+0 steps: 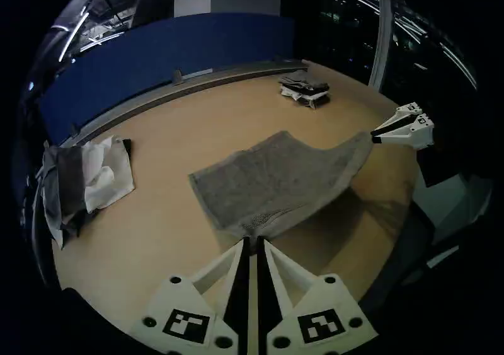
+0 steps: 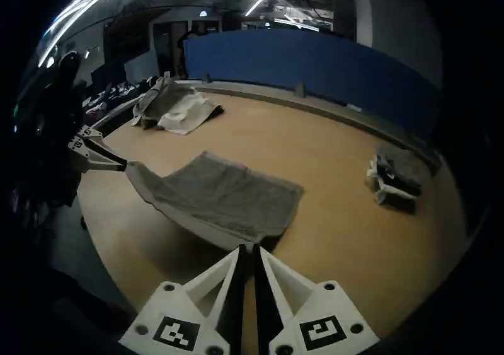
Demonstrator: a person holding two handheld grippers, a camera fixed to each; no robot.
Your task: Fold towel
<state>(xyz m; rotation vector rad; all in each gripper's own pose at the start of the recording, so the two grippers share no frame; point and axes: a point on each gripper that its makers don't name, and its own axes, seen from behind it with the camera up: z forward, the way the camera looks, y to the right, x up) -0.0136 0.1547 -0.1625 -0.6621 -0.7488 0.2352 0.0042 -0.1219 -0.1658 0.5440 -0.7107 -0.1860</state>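
Pinching one near corner of the grey towel (image 1: 277,178), the left gripper (image 1: 252,240) has both fingers pressed together on the cloth above the near side of the table (image 1: 189,128). The right gripper (image 2: 247,248) is likewise clamped on the other near corner. The towel's near edge hangs lifted between them, sagging in the middle, while its far half rests flat at the table's centre. A crumpled heap of white and grey cloths (image 1: 88,178) lies at one end of the table. A small folded stack (image 1: 305,89) sits by the table's far edge, under the blue divider (image 1: 157,58).
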